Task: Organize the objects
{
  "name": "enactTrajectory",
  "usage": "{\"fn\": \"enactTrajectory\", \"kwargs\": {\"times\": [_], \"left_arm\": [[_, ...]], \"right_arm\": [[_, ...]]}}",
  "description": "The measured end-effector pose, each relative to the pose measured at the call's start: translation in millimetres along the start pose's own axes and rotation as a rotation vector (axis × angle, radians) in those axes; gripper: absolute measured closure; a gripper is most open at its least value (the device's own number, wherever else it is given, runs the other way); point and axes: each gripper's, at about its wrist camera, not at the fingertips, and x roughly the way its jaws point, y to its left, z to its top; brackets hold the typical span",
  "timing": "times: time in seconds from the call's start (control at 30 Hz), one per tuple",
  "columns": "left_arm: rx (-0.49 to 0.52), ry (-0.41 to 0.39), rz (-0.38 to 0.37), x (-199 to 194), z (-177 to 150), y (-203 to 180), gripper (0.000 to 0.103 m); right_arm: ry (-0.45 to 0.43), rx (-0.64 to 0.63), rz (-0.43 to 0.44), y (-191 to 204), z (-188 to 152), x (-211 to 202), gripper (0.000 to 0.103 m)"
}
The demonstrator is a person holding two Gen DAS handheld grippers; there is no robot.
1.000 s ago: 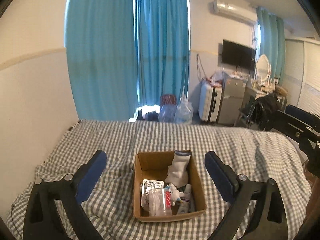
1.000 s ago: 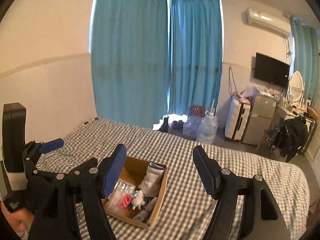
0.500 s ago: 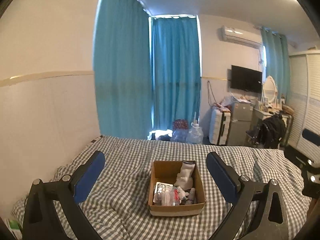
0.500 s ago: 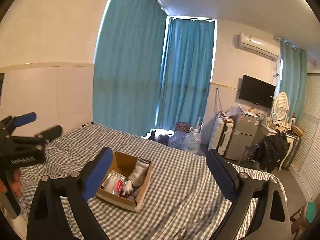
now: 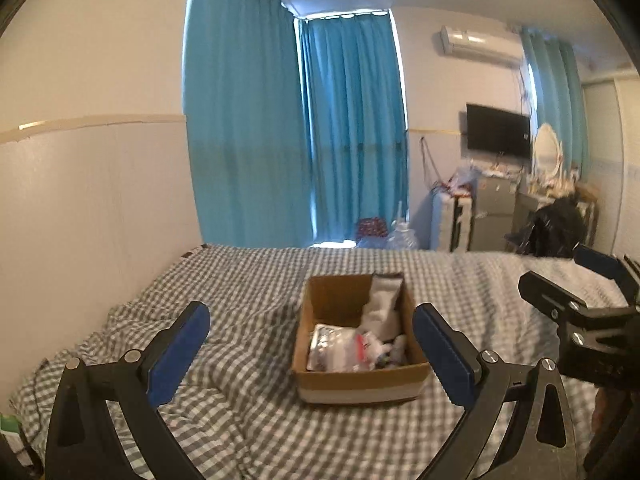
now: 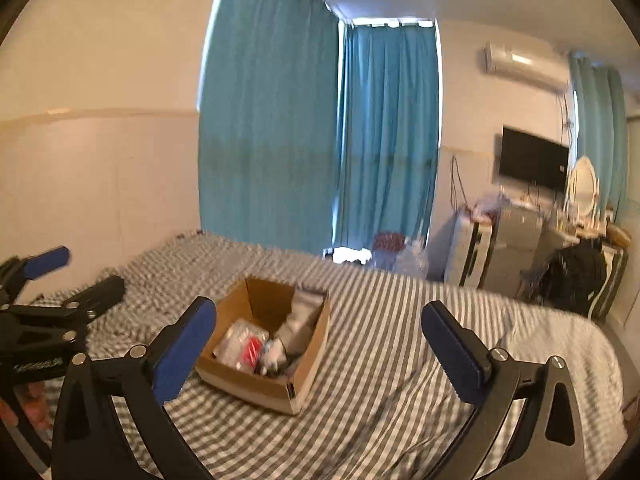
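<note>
Plainly, we are looking across a bed whose grey-and-white checked cover fills the lower half of both wrist views, and it serves as the working ground: everything to be organized sits on it, within reach of both tools.

Next in size, the cardboard box rests on the cover at lower centre of the left wrist view and lower left-centre of the right wrist view. It stands open-topped and upright, which we judge is why it works as the collecting place (nothing has to be lifted or unfolded to drop a thing in). No loose item shows on the cover around it.

Inside, a pale folded cloth, perhaps a sock, leans against the far right wall. In front of it lies a clear plastic packet with something red and white beside it; the smaller pieces at the near right corner are too blurred for us to name.

The left gripper frames the box from the lower edge of its own view, its blue-padded fingers spread wide with nothing between them but the box farther off, untouched. The right gripper likewise holds nothing, its fingers as far apart as they go, and it appears at the right edge of the left view. Both stand clear of the box, so we take this as the approach before any grasp.
</note>
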Motion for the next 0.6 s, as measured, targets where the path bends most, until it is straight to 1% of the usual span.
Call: {"fn": "enactTrajectory", "kwargs": {"times": [0.07, 0.13, 0.2, 0.3, 0.43, 0.6], "left_arm": [[0.011, 0.008, 0.011, 2, -6, 1, 0.0], [0.007, 0.03, 0.006, 5, -11, 2, 0.0], [-0.004, 0.03, -0.016, 4, -12, 3, 0.0], [-0.012, 0.04, -0.024, 5, -13, 5, 0.0], [-0.025, 0.052, -0.006, 6, -17, 9, 0.0], [-0.032, 0.059, 0.003, 7, -18, 12, 0.0]], "right_arm": [[0.025, 0.003, -0.008, -1, -12, 12, 0.0], [0.07, 0.0, -0.035, -3, -22, 23, 0.0], [0.087, 0.008, -0.058, -5, -26, 26, 0.0], [0.082, 0.031, -0.055, -9, -25, 26, 0.0], [0.067, 0.006, -0.078, -6, -26, 22, 0.0], [0.066, 0.019, -0.082, -9, -26, 23, 0.0]]}}
